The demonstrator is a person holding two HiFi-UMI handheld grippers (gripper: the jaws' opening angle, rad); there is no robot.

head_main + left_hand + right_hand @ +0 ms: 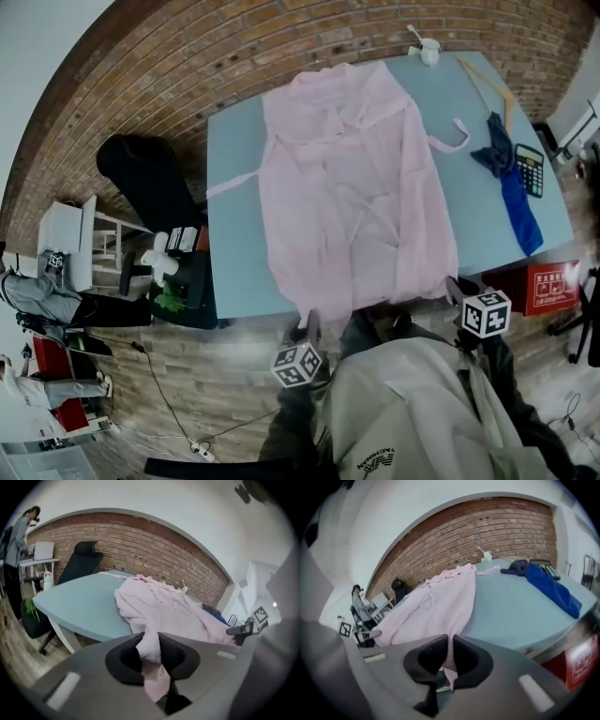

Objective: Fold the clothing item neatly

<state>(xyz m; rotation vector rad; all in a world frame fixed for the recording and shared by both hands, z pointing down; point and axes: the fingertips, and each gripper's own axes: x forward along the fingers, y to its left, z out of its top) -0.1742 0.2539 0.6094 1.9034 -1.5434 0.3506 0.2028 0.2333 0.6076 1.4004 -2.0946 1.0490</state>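
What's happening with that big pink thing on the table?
A person holds a gripper in each hand to fold a pink robe spread flat on the light blue table. The left gripper and the right gripper each have their jaws shut on the robe's near edge, one at each corner. No fold is made yet.

I logged colours | garment (356, 187) was plain pale pink | table (234, 244) was light blue | cloth (516, 202) was deep blue | wall (187, 56) was red-brown brick pattern | chair (141, 178) was black | box (553, 286) was red
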